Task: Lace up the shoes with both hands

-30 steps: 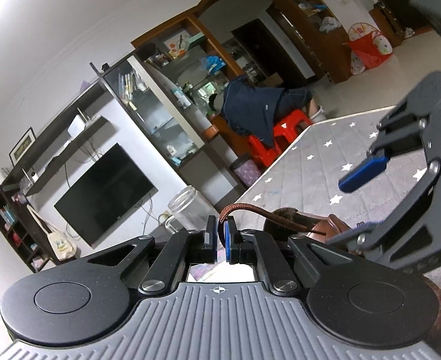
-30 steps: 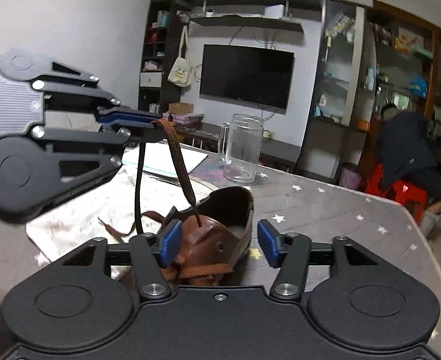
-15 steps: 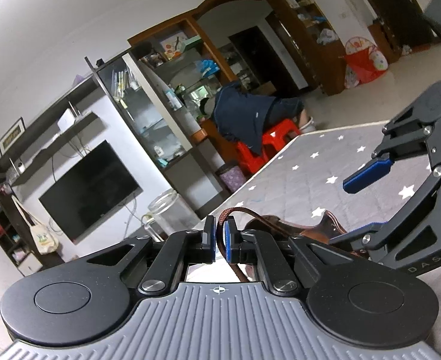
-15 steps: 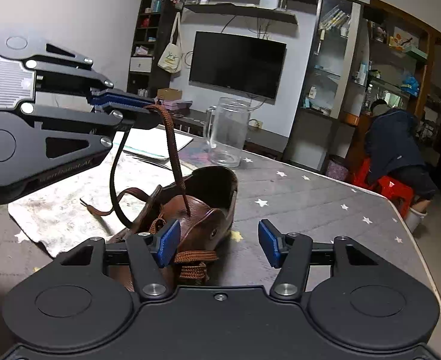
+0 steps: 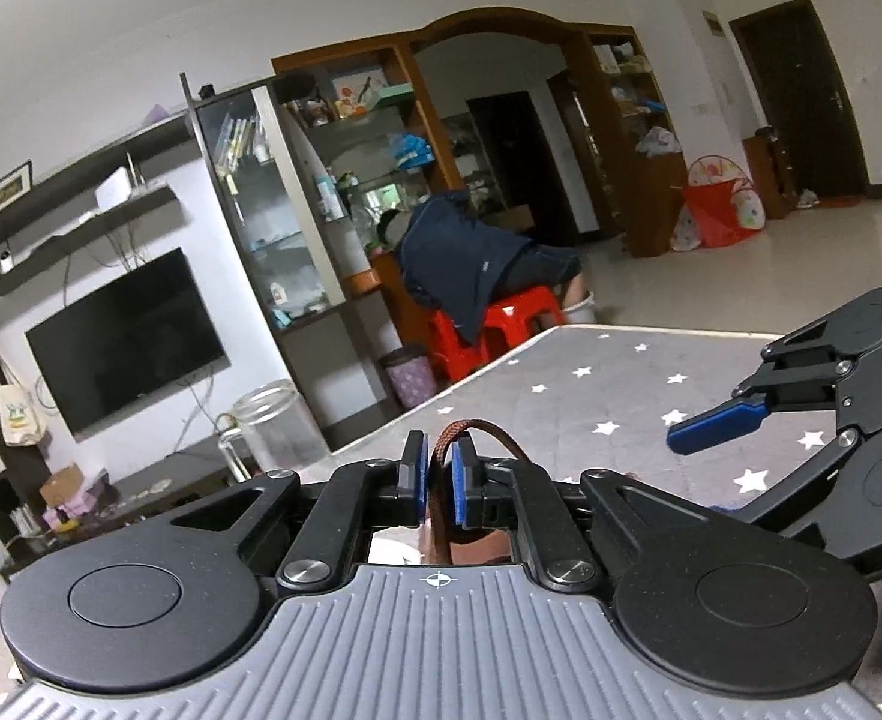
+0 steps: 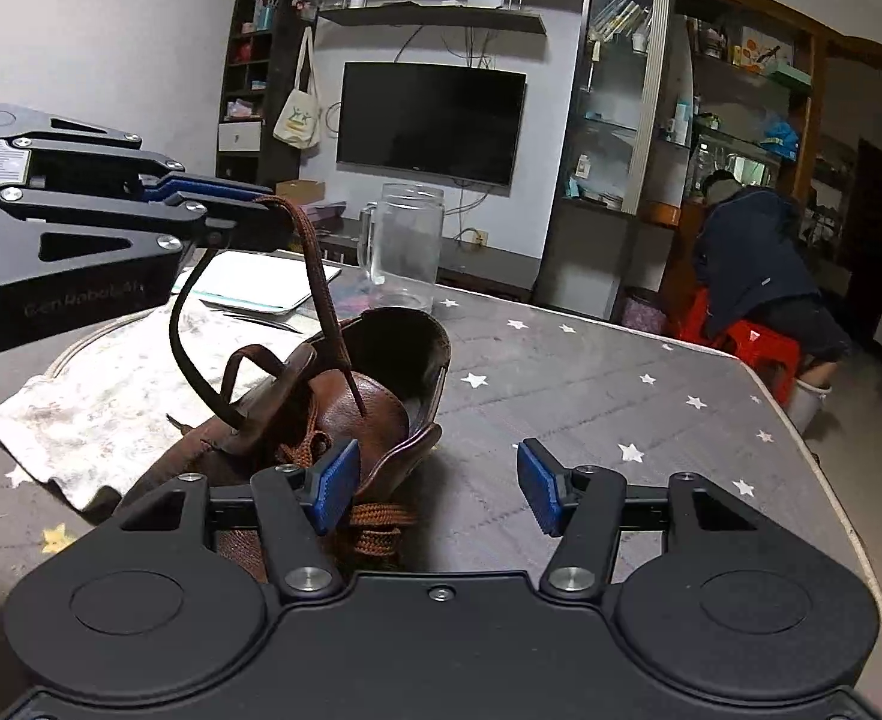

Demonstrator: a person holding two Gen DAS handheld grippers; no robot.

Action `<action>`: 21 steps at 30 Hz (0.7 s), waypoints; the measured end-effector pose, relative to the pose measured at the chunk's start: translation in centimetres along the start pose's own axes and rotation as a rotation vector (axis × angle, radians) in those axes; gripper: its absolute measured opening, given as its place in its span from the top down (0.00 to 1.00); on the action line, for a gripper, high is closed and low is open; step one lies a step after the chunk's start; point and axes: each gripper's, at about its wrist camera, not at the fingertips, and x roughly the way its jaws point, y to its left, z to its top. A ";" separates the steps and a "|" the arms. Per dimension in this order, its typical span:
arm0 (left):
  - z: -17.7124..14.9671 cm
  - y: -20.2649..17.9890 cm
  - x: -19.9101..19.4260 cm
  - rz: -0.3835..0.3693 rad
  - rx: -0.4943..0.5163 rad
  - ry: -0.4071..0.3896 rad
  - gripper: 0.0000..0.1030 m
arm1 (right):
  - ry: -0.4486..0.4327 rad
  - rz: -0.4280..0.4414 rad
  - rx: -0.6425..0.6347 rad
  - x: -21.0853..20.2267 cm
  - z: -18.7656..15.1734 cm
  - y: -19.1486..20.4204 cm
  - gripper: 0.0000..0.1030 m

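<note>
1. My left gripper point(image 5: 439, 483) has its fingers pinched nearly together on the brown shoelace point(image 6: 315, 264), held up above the brown leather shoe point(image 6: 345, 396) so the lace runs down taut into the upper.
2. My right gripper point(image 6: 438, 489) hangs with its fingers spread wide and holding nothing; its left finger sits just beside the shoe's lacing, the right one over bare cover.
3. The shoe lies on the grey, star-patterned desk point(image 6: 591, 384), partly on a pale cloth point(image 6: 105, 396), its opening facing away from me.
4. I judge the step in hand to be drawing the lace through an eyelet. Next, my free right gripper would need to close on the loose lace end point(image 6: 201, 360) curling beside the tongue.
5. A clear glass mug point(image 6: 404, 252) stands behind the shoe, well apart; it looks empty.
</note>
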 end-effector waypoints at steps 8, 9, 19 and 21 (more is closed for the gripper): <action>0.2 -0.2 0.6 -0.013 -0.021 -0.002 0.90 | 0.003 0.010 -0.005 0.1 -0.3 0.0 0.44; 0.1 -0.1 0.7 -0.018 -0.030 -0.002 0.90 | 0.004 0.009 -0.004 0.1 -0.3 0.0 0.44; -0.1 1.1 1.2 -0.068 -0.168 -0.005 0.89 | 0.008 0.009 -0.001 0.2 -0.5 0.0 0.44; -0.2 1.4 1.3 -0.082 -0.198 -0.002 0.89 | 0.007 0.009 -0.001 0.3 -0.4 0.1 0.44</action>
